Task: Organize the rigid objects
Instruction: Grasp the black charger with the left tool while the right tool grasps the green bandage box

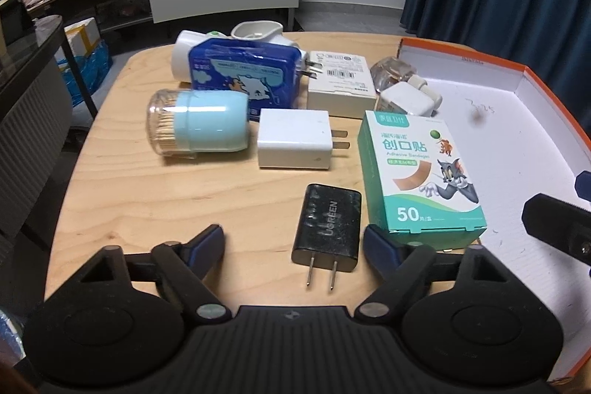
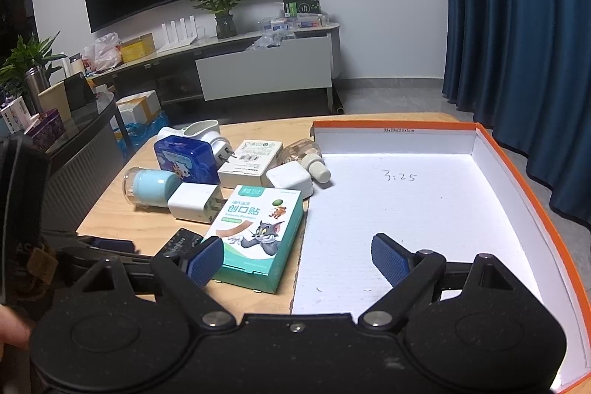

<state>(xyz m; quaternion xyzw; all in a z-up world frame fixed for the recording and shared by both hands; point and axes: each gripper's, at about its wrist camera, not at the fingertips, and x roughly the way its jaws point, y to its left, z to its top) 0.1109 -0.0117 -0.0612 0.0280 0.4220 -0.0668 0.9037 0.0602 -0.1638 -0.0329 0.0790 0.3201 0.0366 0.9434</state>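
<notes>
My left gripper (image 1: 294, 239) is open, its fingers on either side of a black UGREEN charger (image 1: 328, 228) lying on the wooden table (image 1: 129, 180), without touching it. A green bandage box (image 1: 419, 172) lies just right of it. My right gripper (image 2: 297, 257) is open and empty, above the near left edge of the orange-rimmed white box lid (image 2: 424, 209), next to the bandage box (image 2: 258, 239). A white charger (image 1: 295, 138), a toothpick jar with a light blue cap (image 1: 195, 124) and a blue tin (image 1: 243, 76) lie further back.
A white carton (image 1: 340, 87), a white square adapter (image 1: 410, 100), a clear bottle (image 1: 388, 71) and a white plug-in device (image 1: 255, 34) crowd the table's far side. The lid's upright walls (image 2: 532, 194) stand at the right. A dark side table (image 2: 85, 135) is on the left.
</notes>
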